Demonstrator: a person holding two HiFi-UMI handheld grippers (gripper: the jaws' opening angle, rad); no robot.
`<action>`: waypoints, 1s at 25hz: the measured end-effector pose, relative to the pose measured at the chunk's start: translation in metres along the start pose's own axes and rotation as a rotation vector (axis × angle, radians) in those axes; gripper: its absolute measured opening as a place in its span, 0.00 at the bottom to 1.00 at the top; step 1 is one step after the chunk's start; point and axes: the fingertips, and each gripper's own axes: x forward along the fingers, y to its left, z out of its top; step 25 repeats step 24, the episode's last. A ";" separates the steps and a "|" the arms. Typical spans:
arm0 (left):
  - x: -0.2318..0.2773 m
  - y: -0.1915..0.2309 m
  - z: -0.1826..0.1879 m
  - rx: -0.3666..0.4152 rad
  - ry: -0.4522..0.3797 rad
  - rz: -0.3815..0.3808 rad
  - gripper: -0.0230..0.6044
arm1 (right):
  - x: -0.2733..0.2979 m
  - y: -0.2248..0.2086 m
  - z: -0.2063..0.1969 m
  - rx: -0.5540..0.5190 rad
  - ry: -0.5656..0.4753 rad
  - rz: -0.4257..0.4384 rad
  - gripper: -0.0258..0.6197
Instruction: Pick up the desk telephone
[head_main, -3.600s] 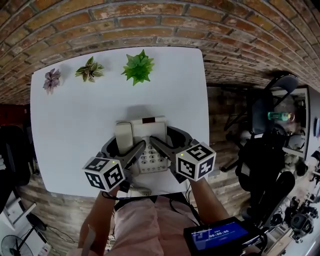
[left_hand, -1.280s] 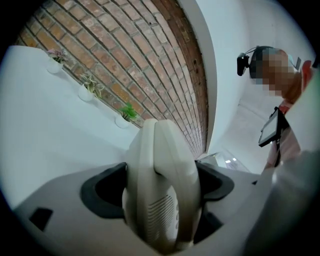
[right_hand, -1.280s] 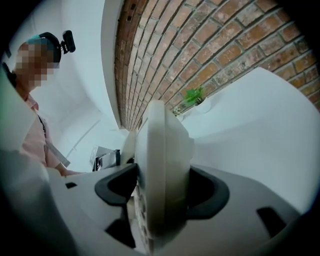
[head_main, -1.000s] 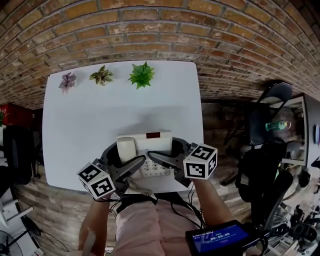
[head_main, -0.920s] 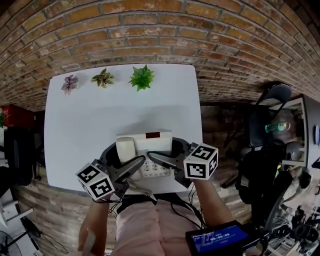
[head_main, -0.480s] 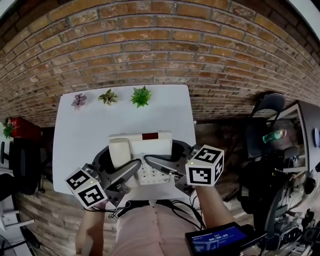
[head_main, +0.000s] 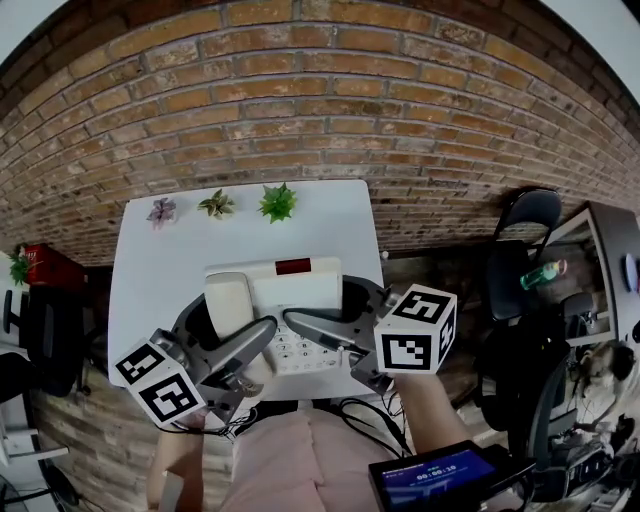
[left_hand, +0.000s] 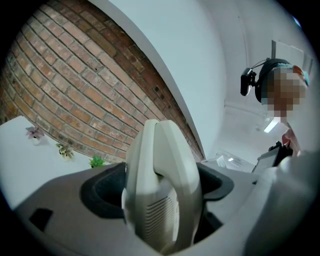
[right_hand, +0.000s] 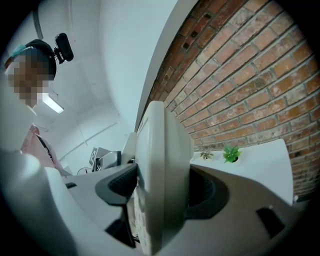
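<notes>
Over the table, my left tool and right tool grip the phone, hiding most keys at 6 o'clock.

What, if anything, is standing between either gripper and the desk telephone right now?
Nothing visible. The left gripper is clamped on the desk telephone at its handset side, and the right gripper is clamped on the opposite side. The pads of both press directly on the casing.
</notes>
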 end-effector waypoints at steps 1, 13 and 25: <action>-0.001 -0.001 -0.001 -0.001 0.001 0.004 0.74 | -0.001 0.001 -0.001 -0.003 0.003 0.000 0.50; -0.008 -0.014 -0.009 0.003 -0.007 0.017 0.74 | -0.010 0.012 -0.010 -0.003 -0.003 0.013 0.50; -0.010 -0.021 -0.015 -0.009 -0.003 0.027 0.74 | -0.017 0.016 -0.015 -0.005 0.004 0.013 0.50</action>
